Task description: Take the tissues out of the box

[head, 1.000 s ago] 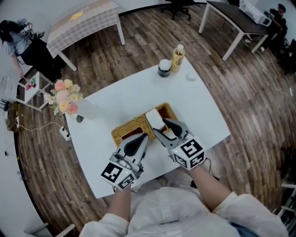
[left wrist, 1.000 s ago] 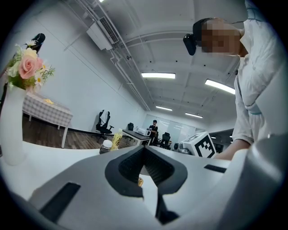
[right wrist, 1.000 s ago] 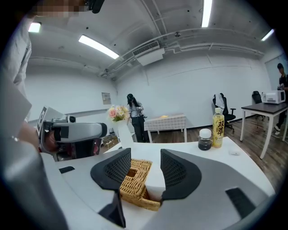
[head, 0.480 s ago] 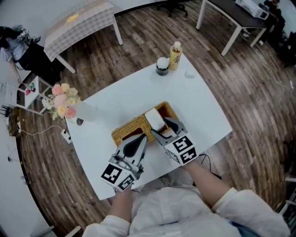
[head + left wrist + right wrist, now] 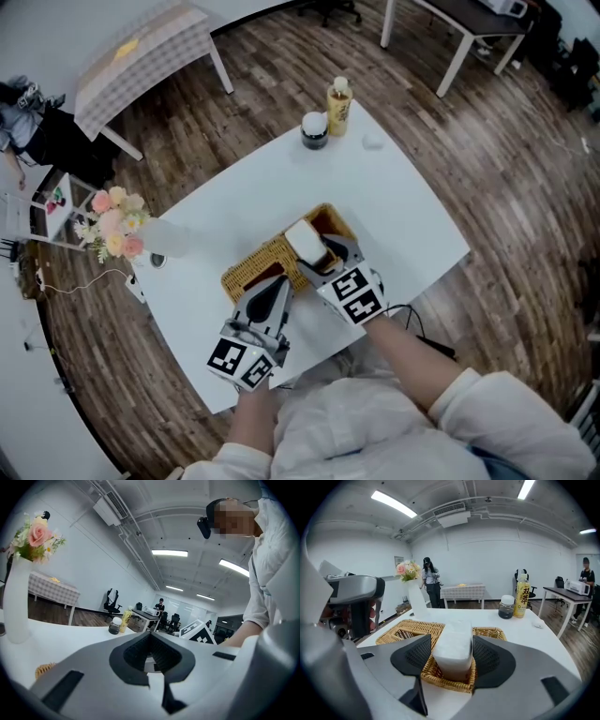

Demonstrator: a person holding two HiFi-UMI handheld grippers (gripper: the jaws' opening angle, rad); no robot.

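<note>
While the jaws of the right gripper (image 5: 451, 642) are opening, the tissue pack (image 5: 452, 651) is seen between them. It stands upright in the right-hand end of the wicker box (image 5: 251, 266), with its top above the rim. A narrow gap is visible at the left pad, and the right pad lies just beside the pack.

The box is set close to the near edge of the white table (image 5: 403, 211), directly in front of the person. Bare tabletop is left beyond the box and to its right, as far as the far corner. That corner is taken up by a bottle (image 5: 338, 103), a jar (image 5: 315, 131) touching or just beside it, and a small white object (image 5: 373, 142) near them. The left edge is occupied by a vase of flowers (image 5: 155, 240).

One box, one tissue pack, one bottle, one jar, one vase and two grippers can be counted, each gripper fitted with one marker cube.

The right gripper is held over the box's near right corner and pointed away from the person, with a white-sleeved forearm reaching in from the lower right. The left gripper (image 5: 279, 284) is held at the box's near long side with its tip at the rim and its jaws brought together. Its forearm comes up from below.
</note>
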